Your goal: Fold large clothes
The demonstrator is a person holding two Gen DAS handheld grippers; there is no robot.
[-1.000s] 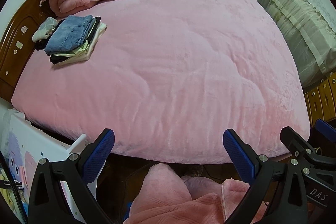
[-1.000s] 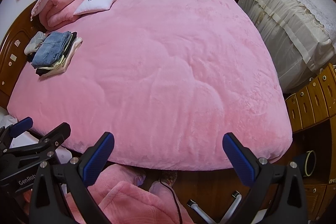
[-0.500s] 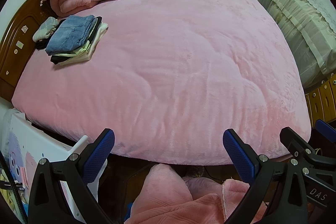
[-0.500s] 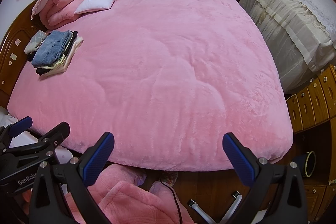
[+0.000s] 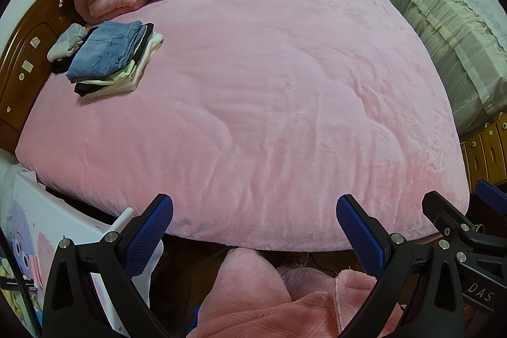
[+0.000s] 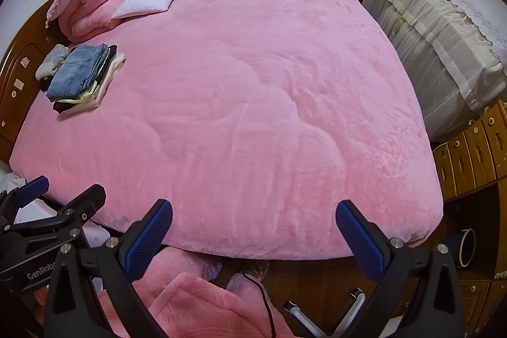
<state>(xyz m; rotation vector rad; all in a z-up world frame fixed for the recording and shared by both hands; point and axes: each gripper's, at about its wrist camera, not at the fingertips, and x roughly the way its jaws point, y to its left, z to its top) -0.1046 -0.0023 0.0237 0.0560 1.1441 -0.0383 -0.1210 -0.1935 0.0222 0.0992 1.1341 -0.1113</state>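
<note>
Though half-hidden, apparently rumpled pink fleece garment [image 5: 253, 300].

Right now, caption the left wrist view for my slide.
Open left gripper hovers before pink bed, folded clothes stack near headboard.

Left gripper [image 5: 253, 230]: blue-padded jaws wide apart, empty; fluffy pink garment [image 5: 269, 303] below between them; pink plush bedspread [image 5: 269, 103] ahead.

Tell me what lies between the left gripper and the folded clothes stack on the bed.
Only bare pink bedspread lies between the left gripper and the folded clothes stack; the left wrist view shows it.
</note>
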